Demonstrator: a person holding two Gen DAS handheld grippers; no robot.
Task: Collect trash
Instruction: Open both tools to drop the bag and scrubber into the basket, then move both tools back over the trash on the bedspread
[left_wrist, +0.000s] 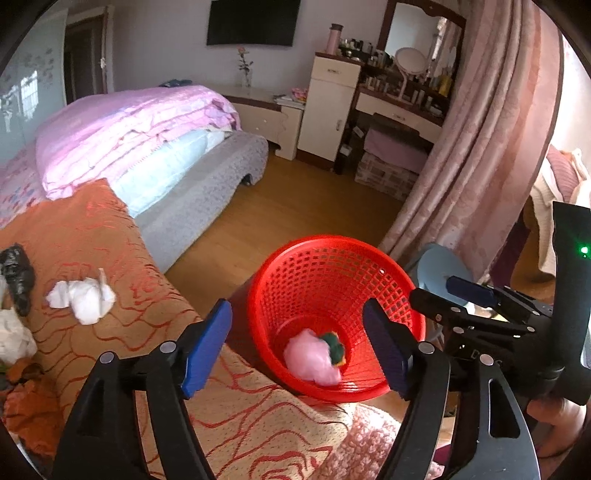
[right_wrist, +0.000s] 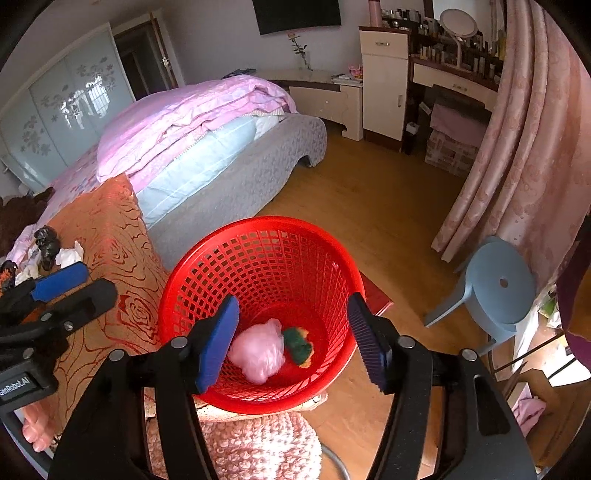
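On your left, a black crumpled bag (left_wrist: 16, 275) and a white tissue wad (left_wrist: 83, 297) lie on the orange patterned cover (left_wrist: 110, 258). Your left gripper (left_wrist: 297, 349) stands wide, nothing between its pads. The red basket (right_wrist: 258, 240) holds a pink bag (right_wrist: 256, 350) touching a green scrap (right_wrist: 297, 345). Your right gripper (right_wrist: 293, 341) hangs parted and empty above it
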